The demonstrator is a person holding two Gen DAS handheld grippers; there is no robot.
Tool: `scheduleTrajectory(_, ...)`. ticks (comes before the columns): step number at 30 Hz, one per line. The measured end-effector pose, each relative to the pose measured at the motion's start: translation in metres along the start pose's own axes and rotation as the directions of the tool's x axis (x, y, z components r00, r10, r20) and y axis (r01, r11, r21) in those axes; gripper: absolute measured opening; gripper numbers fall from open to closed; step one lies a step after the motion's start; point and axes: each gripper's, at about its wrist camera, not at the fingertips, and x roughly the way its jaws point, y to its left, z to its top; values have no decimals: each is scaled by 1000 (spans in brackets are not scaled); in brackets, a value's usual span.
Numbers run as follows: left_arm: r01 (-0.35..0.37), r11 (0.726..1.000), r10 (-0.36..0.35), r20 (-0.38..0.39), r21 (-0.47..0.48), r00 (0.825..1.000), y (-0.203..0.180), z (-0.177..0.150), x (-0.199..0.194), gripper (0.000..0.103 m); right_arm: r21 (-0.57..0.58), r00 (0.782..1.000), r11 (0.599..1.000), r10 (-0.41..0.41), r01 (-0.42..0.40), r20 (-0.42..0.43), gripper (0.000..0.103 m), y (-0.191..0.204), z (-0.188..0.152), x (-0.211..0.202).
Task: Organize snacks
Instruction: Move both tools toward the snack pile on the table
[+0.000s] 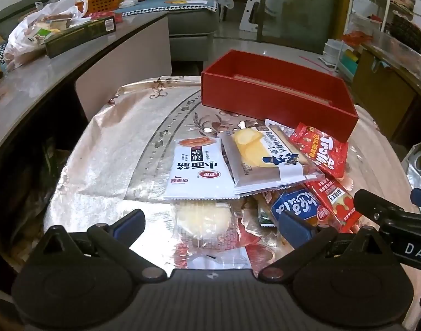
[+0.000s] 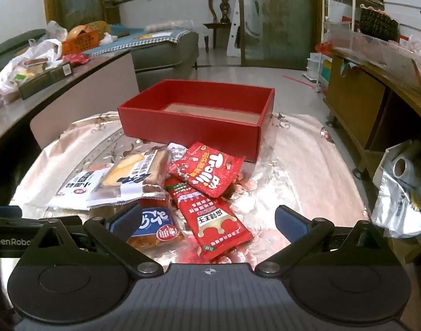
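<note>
An empty red box [image 1: 276, 102] [image 2: 194, 127] stands at the far side of a small table. In front of it lies a heap of snack packets: a white noodle packet [image 1: 196, 173] [image 2: 78, 187], a chip packet [image 1: 262, 160] [image 2: 130, 176], a red Trolli bag [image 1: 320, 149] [image 2: 207, 171], a long red packet [image 1: 334, 201] [image 2: 210, 218], a blue packet [image 1: 298, 204] [image 2: 155, 226] and a clear-wrapped pale cake [image 1: 202, 220]. My left gripper [image 1: 210, 223] is open above the cake. My right gripper [image 2: 207, 223] is open over the long red packet, holding nothing.
The table wears a shiny floral cloth [image 1: 114, 149] [image 2: 293, 165]. A grey counter [image 1: 45, 77] at the left carries bags and a dark box. A wooden cabinet [image 2: 370, 102] and a foil roll [image 2: 403, 182] stand at the right. The right gripper's finger [image 1: 381, 207] shows in the left wrist view.
</note>
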Motion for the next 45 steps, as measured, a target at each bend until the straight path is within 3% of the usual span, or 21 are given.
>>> scheduleTrajectory(45,-25,999,26,-33,30,999,-2,-3,2,96,-1,997,1000,17,-18,-79,103,1,-4,7)
